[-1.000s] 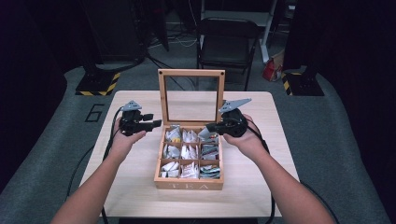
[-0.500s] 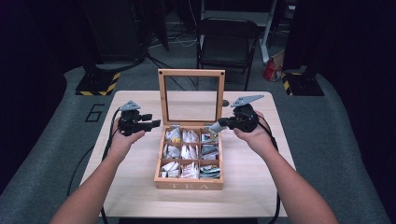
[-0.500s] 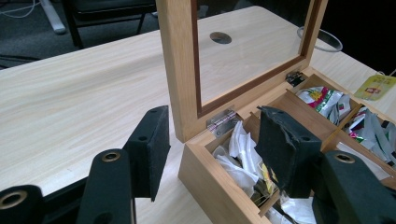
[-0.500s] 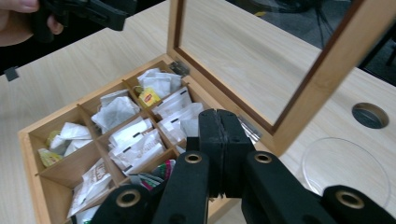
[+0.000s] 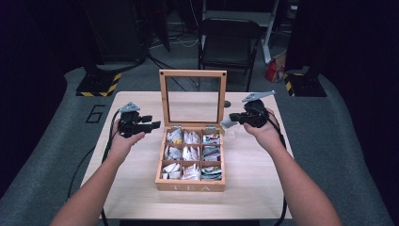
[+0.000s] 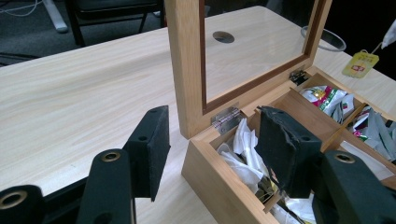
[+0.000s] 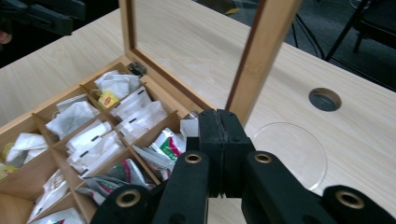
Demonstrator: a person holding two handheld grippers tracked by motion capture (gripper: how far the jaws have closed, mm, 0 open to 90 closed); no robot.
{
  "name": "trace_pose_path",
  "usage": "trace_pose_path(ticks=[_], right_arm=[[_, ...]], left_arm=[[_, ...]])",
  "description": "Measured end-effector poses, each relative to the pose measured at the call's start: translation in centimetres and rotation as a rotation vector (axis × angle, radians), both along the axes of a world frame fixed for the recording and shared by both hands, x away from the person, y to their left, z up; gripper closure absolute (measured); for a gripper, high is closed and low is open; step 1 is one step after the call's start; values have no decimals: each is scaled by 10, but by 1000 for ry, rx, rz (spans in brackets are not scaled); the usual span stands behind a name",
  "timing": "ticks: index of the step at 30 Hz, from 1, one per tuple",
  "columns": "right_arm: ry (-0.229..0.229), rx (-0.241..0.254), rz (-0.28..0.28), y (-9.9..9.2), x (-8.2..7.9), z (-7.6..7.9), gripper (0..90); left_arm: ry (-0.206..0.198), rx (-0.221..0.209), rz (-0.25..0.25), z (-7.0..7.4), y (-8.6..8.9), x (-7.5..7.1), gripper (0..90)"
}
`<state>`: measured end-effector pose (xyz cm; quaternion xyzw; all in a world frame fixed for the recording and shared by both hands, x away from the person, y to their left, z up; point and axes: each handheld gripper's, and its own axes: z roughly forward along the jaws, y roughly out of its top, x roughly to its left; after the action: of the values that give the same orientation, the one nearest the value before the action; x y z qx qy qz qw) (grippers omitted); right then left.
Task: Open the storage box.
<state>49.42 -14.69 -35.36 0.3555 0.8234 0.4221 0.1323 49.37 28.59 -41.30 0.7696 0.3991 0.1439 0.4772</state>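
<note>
The tea box (image 5: 190, 187) at the middle of the high view is smooth, light wood. Its lid (image 5: 193, 96) has a clear, shiny pane and small shiny metal hinges (image 6: 226, 118). The tea bags (image 7: 133, 110) inside look like white paper. The table (image 5: 131, 179) is pale, matt wood. The gripper pads (image 6: 150, 144) look black, soft and rough.

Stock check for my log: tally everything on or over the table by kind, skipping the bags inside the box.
Wooden tea box: 1
Grippers: 2, the left gripper and the right gripper
Tea bag pinched in the right gripper: 1
Clear glass: 1
Total: 5
</note>
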Motion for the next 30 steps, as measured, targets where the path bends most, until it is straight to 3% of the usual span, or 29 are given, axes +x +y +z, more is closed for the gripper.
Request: trace_pose_path(ticks=[12,30], right_arm=[[6,-4,-67,-10,14,3,899],[-23,-18,-151,-24,28,11,899]], left_arm=[[4,-9,3,-1,0,0,439],[6,-6,9,-3,2,1,439]])
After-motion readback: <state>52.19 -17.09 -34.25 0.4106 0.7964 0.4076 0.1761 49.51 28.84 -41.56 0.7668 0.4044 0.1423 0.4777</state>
